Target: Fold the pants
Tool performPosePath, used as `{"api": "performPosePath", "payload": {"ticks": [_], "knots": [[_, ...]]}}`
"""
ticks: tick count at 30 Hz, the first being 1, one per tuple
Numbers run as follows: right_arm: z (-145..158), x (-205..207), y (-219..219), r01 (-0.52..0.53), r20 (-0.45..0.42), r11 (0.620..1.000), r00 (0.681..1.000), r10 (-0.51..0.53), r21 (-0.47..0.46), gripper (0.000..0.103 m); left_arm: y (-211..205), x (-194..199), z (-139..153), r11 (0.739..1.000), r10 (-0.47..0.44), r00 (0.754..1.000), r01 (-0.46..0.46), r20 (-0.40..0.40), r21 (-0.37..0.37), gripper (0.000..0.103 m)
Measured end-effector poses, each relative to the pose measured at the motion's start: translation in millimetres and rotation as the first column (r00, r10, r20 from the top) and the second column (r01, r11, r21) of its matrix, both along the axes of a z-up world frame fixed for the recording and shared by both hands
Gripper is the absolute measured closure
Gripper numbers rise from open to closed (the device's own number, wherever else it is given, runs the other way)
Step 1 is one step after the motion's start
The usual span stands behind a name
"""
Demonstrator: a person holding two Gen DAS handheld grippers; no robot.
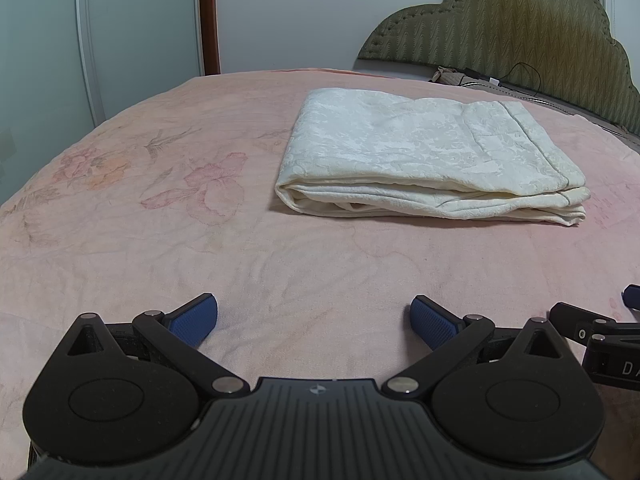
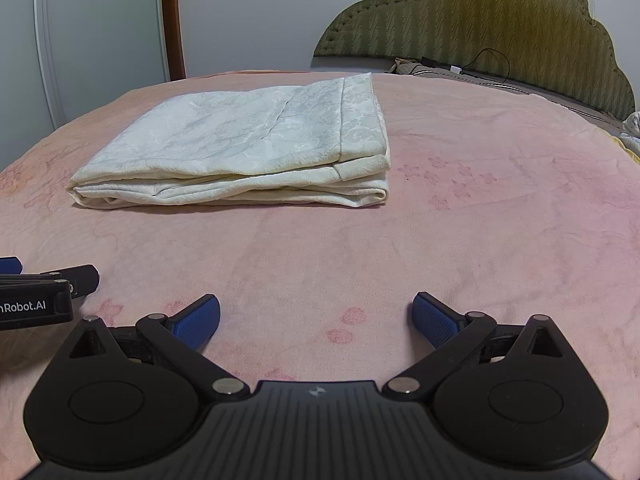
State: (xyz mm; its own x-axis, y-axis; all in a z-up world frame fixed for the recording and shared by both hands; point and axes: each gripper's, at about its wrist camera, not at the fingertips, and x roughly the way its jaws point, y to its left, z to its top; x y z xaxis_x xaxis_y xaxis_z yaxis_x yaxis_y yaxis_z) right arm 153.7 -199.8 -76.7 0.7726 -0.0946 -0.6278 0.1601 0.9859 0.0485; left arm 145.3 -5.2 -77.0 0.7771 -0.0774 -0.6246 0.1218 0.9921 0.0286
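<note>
Cream patterned pants (image 1: 432, 156) lie folded into a flat rectangular stack on the pink bed; the right wrist view shows the same pants (image 2: 248, 148) left of centre. My left gripper (image 1: 314, 322) is open, low over the blanket, well short of the stack, nothing between its blue pads. My right gripper (image 2: 316, 320) is open too, empty, the same distance back. Each gripper shows at the edge of the other's view: the right gripper (image 1: 600, 332) at the right, the left gripper (image 2: 44, 284) at the left.
The pink floral blanket (image 1: 160, 220) covers the bed. An olive quilted headboard (image 2: 480, 20) stands at the back right with a black cable and charger (image 2: 460, 68) at its foot. A white wardrobe door (image 1: 140, 20) and brown door frame are at the back left.
</note>
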Motion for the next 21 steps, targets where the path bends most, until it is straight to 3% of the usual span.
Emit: {"api": "performPosePath", "payload": {"ticks": [21], "knots": [[0.7,0.9,2.2,0.007,-0.001,1.000,1.000,-0.007,-0.001,0.000,1.3,0.7,0.1,1.000,-0.001,1.000,0.001,0.001,0.000,0.000]]}}
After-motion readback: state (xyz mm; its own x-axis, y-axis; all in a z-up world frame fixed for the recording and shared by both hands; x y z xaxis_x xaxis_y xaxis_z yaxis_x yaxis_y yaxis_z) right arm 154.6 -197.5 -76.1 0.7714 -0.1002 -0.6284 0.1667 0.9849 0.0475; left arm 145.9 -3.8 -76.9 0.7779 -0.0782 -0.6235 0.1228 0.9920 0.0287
